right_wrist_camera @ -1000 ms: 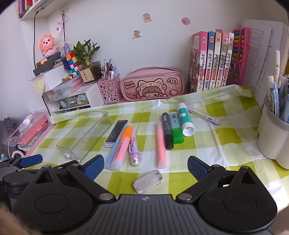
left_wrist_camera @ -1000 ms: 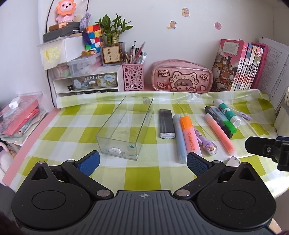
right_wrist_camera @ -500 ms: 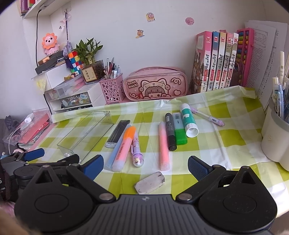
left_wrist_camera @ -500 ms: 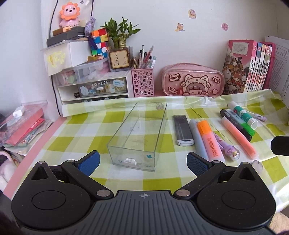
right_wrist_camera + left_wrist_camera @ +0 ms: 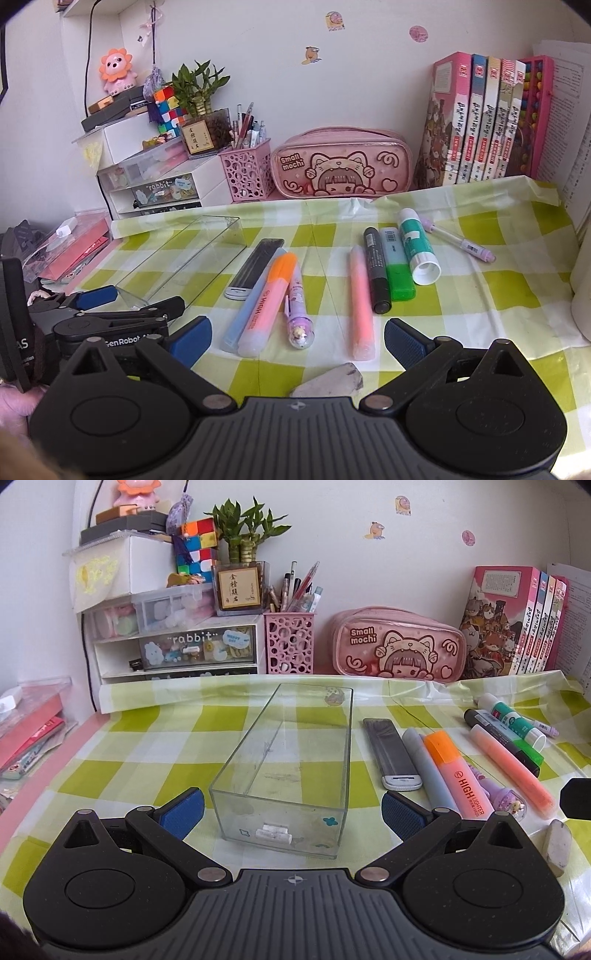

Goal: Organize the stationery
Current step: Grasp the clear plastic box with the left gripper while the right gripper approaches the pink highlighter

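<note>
Left gripper (image 5: 291, 810), jaws wide, is straddling the tray (image 5: 288, 760); close squarely on its near end. Right gripper (image 5: 297, 338) is hanging wide above the eraser (image 5: 328, 382).

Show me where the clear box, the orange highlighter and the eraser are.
clear box (image 5: 295, 753), left wrist view, bare floor inside.
orange highlighter (image 5: 271, 295), right wrist view, mid-barrel.
eraser (image 5: 332, 382), right wrist view, top face.

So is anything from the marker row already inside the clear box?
No, the clear box holds no stationery; the orange highlighter and the other pens lie on the tablecloth beside it.
</note>
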A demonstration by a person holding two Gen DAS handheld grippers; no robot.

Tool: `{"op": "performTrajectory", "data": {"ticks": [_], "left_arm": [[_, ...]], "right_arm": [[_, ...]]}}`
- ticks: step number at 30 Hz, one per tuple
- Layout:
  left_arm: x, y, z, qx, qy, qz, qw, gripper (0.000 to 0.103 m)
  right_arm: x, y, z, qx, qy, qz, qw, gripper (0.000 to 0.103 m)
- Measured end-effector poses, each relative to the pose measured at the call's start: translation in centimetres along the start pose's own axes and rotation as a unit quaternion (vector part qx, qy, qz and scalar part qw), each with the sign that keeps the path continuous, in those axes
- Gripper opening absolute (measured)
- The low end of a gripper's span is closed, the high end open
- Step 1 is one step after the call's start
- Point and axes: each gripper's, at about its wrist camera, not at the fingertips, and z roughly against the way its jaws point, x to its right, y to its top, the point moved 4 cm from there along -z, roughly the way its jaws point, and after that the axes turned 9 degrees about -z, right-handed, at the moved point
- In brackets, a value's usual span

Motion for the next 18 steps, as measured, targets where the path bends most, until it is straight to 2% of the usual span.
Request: {"op": "performTrajectory", "data": {"ticks": [6, 8, 12, 15, 17, 18], "left_arm": [[-0.8, -0.3, -1.0, 0.002, -0.009, 0.015, 0.9998, 0.090], [-1.0, -0.3, -1.3, -0.002, -0.027, 0.021, 0.9994, 0.081], [-1.0, -0.1, -1.6, 0.000, -0.039, 0.018, 0.9991, 0.076], [-0.8, -0.1, -1.5, 0.001, -0.043, 0.013, 0.9990, 0.074], [-0.4, -0.2, -1.3, 0.001, -0.039, 0.007, 0.9992, 0.074], [-0.2, -0.3, -1.2, -0.001, -0.037, 0.005, 0.9993, 0.074]], "right_arm": [[-1.7, 0.0, -1.4, 0.001, 0.043, 0.027, 0.999, 0.097], [-1.5, 0.0, -1.6, 0.002, 0.045, 0.032, 0.998, 0.096], [0.8, 0.8, -2.6, -0.003, 0.033, 0.001, 0.999, 0.092], [2.9, 1.6, -3.7, -0.022, 0.040, -0.050, 0.998, 0.072], [3.8, 2.2, -4.5, -0.030, 0.043, -0.071, 0.996, 0.054], [4.1, 2.4, -4.9, -0.033, 0.044, -0.076, 0.996, 0.051]]}}
